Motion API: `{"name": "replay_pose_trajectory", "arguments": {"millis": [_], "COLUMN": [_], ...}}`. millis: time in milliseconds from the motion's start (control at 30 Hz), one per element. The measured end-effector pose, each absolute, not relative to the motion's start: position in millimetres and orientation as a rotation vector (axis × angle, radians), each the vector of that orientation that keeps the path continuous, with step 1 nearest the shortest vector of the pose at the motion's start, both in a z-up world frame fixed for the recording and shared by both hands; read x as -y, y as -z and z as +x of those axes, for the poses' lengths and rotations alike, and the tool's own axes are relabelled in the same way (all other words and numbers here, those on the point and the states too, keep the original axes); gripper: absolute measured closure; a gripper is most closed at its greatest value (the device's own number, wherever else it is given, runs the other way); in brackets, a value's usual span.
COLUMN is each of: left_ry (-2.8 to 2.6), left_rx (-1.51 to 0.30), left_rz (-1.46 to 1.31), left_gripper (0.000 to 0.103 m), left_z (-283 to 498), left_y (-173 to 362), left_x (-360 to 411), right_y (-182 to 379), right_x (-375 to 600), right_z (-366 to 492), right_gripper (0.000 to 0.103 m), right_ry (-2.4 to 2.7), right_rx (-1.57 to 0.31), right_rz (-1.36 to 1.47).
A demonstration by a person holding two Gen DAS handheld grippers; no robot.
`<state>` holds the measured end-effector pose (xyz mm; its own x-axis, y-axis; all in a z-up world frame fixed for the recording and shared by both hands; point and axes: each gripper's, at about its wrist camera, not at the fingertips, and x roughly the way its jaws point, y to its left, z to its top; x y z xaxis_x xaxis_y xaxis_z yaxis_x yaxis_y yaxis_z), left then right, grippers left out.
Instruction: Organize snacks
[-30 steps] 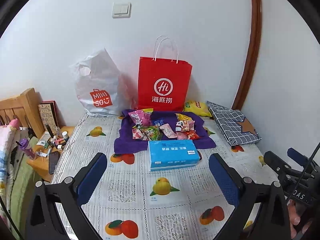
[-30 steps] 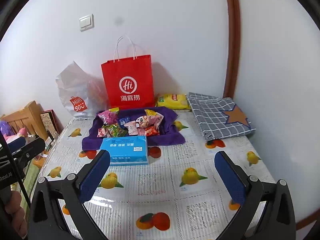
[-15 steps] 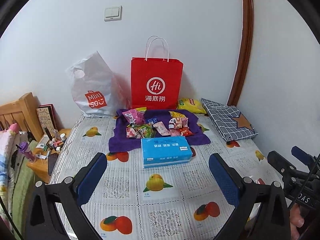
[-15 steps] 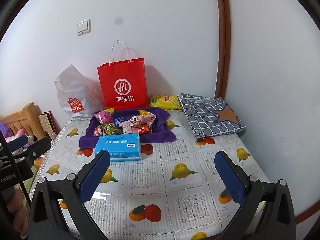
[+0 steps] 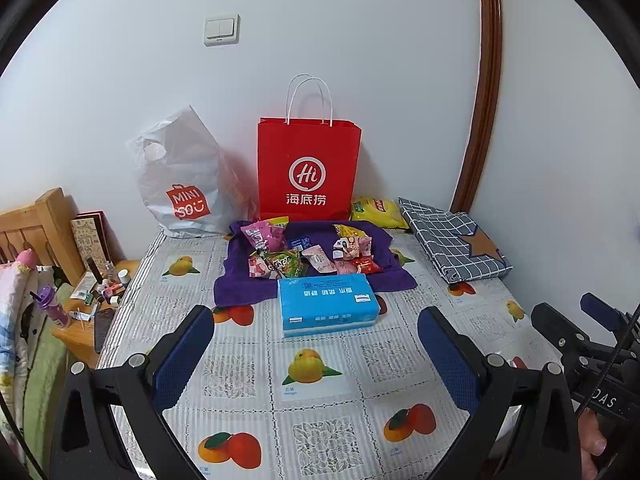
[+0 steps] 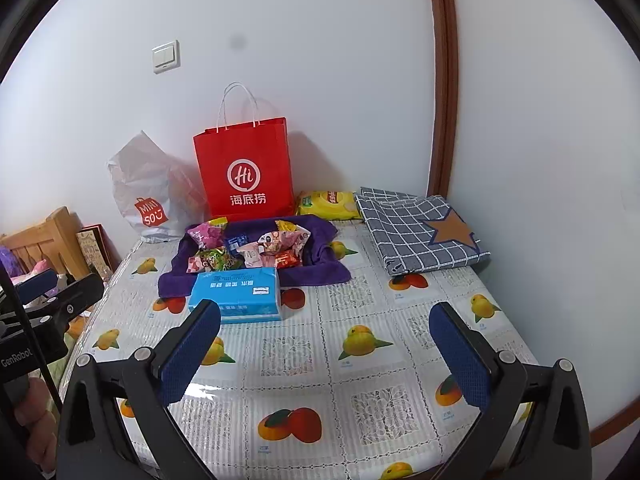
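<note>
Both tongs up over the near edge of the table (image 5: 320,396), nothing in either. My left gripper (image 5: 316,344) has its blue pads spread wide apart, empty. Right gripper (image 6: 324,344) same: spread wide, empty.

Snacks (image 5: 308,254) are a loose pile of small packets on a purple towel (image 5: 240,284) toward the far side of the table, well apart from both tongs. Pink packet at the back left of the pile, green one at the front left, red ones at the front right.

Blue tissue pack (image 5: 328,304) lies flat just in front of the towel, touching its near edge, between the pile and me.

Red paper bag (image 5: 308,168) stands upright against the wall right behind the towel. White plastic bag (image 5: 180,184) beside it on the left. Yellow packet (image 5: 378,212) lies flat to the right of the red bag, next to a folded checked cloth (image 5: 456,248) in the far right corner.
</note>
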<state>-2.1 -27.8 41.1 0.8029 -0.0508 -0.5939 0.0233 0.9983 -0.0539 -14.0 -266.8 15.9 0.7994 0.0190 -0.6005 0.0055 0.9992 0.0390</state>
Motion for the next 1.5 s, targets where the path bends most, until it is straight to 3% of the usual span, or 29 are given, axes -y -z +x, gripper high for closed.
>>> {"name": "replay_pose_trajectory", "arguments": {"millis": [1500], "left_ry": [0.031], "left_rx": [-0.639], "left_rz": [-0.047], "left_gripper": [0.000], "left_z": [-2.9], "left_y": [-37.8], "left_x": [26.6], "right_y": [-17.4], "right_x": [262.6], "right_z": [-14.1], "right_gripper": [0.000], "right_ry": [-0.005], "right_rx": [-0.644], "right_rz": [0.021]}}
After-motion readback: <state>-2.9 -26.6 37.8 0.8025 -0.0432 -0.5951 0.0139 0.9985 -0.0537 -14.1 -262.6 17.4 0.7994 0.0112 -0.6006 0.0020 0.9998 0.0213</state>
